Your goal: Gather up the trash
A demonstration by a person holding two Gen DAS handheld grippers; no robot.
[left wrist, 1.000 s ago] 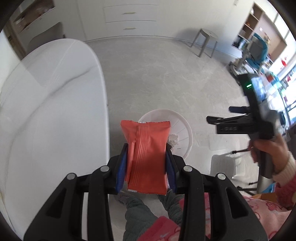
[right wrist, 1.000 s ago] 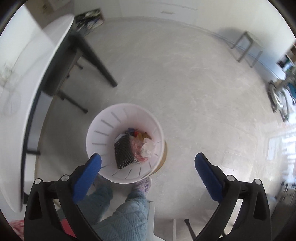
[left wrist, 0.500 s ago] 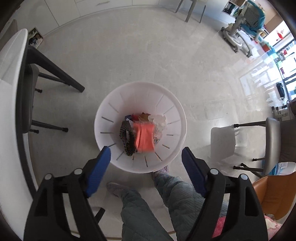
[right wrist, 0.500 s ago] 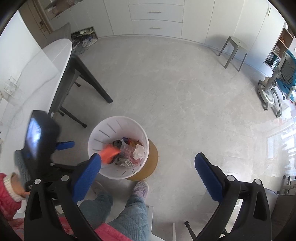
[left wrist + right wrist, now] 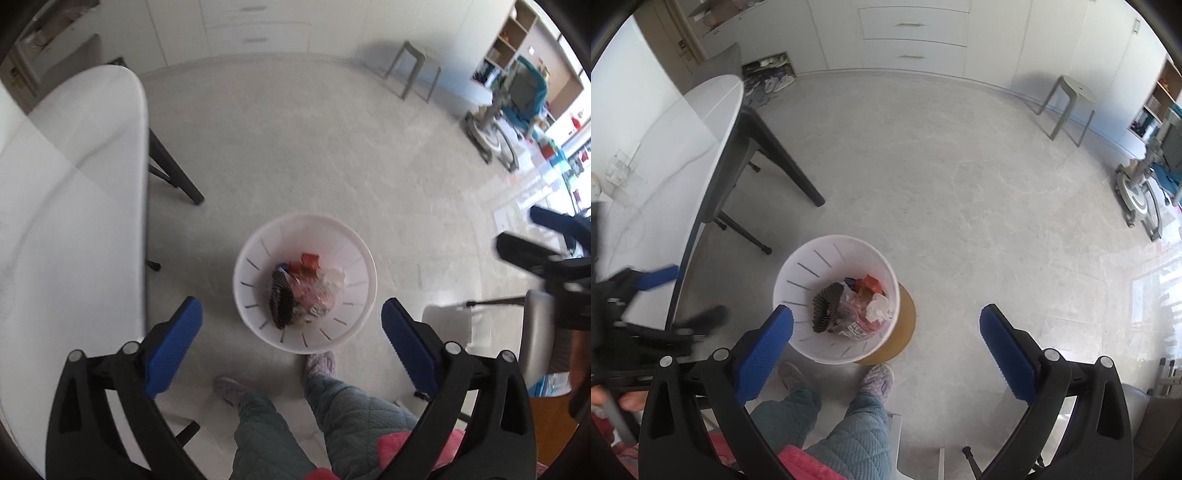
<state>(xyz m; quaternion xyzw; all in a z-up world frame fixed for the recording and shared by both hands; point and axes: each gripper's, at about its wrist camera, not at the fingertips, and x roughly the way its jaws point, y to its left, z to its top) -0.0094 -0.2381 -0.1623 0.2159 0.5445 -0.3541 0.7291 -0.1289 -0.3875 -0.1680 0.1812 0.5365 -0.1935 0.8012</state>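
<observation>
Above the white bin, left gripper and right gripper both spread wide, empty; wrappers inside, probably ready for next trash

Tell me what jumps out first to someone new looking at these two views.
The white slotted trash bin on the grey floor, centre frame, holding red wrappers, crumpled tissue and a dark dotted wrapper. Next, the blue-padded fingers of the left gripper and right gripper, both spread open and empty above it. The white table fills the left side.
</observation>
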